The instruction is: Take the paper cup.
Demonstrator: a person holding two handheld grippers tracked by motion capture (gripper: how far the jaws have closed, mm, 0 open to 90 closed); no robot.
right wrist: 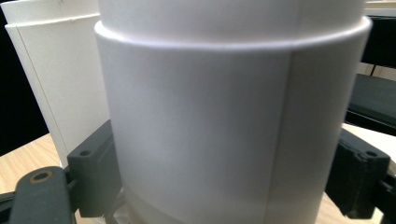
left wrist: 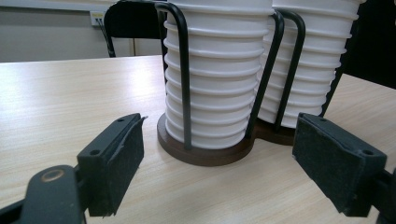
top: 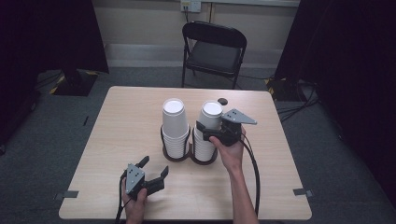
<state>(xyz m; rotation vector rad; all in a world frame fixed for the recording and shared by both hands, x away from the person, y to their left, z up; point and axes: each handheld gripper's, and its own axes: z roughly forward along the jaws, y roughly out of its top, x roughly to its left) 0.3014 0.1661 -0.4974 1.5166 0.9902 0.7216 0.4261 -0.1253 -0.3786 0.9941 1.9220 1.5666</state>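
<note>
The right gripper (top: 211, 132) is at the top cup (top: 211, 115) of the right-hand stack (top: 205, 140), and that is the relation the coming move turns on: the cup stands between the two jaws, one on each side of its wall, as the right gripper view shows with the white wall (right wrist: 224, 130) between a jaw at the left and a jaw at the right. Both jaws lie against or just beside the paper, so I judge them clenched on the cup, though the contact itself is not sharp. The cup is upside down, its closed base pointing up and its mouth down over the stack beneath, so its long axis is upright and any lift would have to go straight up along it. Both stacks sit in a dark wire cup holder (top: 173, 156) near the middle of the table (top: 116, 116), the left-hand stack (top: 174, 126) just beside the right one. The left gripper (top: 154, 173) rests low on the table, well apart from the holder, its jaws spread wide and empty, aimed at the holder's base (left wrist: 205, 151).
</note>
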